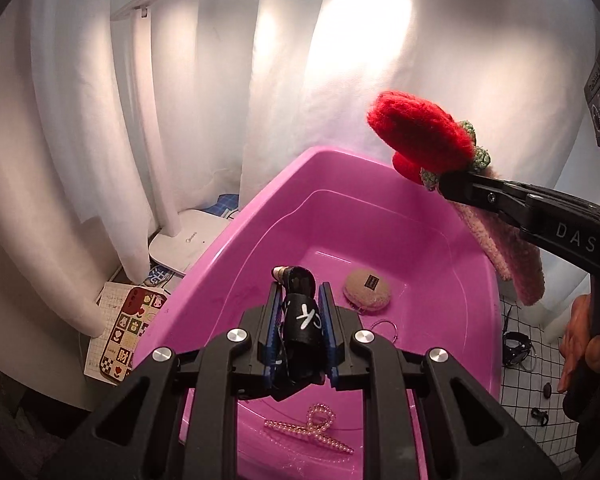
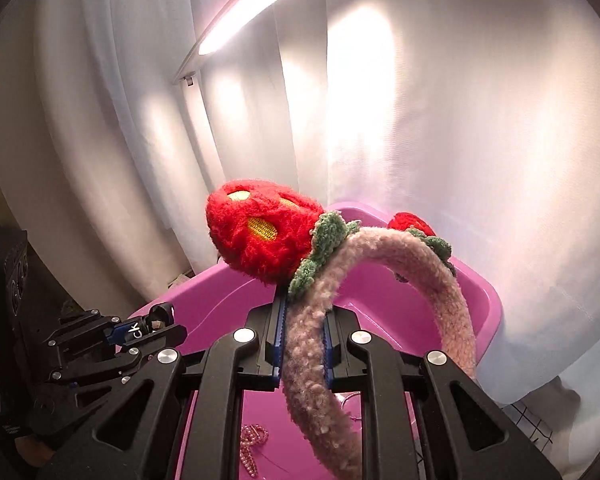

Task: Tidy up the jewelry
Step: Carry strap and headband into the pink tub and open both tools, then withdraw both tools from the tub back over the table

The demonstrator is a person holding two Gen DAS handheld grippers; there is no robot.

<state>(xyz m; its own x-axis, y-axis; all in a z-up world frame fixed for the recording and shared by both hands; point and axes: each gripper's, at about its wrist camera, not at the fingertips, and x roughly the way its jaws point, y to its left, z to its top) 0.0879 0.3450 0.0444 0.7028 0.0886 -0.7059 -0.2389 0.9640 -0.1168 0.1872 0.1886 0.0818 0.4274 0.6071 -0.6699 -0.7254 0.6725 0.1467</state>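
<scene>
Both hands loaded and both over the pink tub [image 1: 236, 240] — the left gripper [image 1: 300, 320] is clamped on a small black item with white lettering [image 1: 302, 316], its gold-coloured tip poking up past the blue pads, and it hangs above the tub's floor. The right gripper [image 2: 302, 344] is squeezed tight on the fuzzy pink headband [image 2: 308, 360], the one with the red strawberries [image 2: 260, 232] and green leaves on top; the band arcs over the tub's near rim, with its far end dangling down the right side in the left camera's view.

Look into the tub and you can see work already banked: a pearl hair clip [image 1: 312, 432] lies on the bottom at the near end, a round beige pad with a dark label [image 1: 368, 290] sits further in, and a thin ring-like hoop [image 1: 384, 326] rests just beside it.

What's left? Out on the gridded white cloth [image 1: 540, 376] to the right there are a dark strap-like piece [image 1: 516, 348] and a couple of small dark bits [image 1: 540, 416] waiting — too small to name. So I'd call this somewhere past the middle: two items about to go in, a few stragglers to collect after that
</scene>
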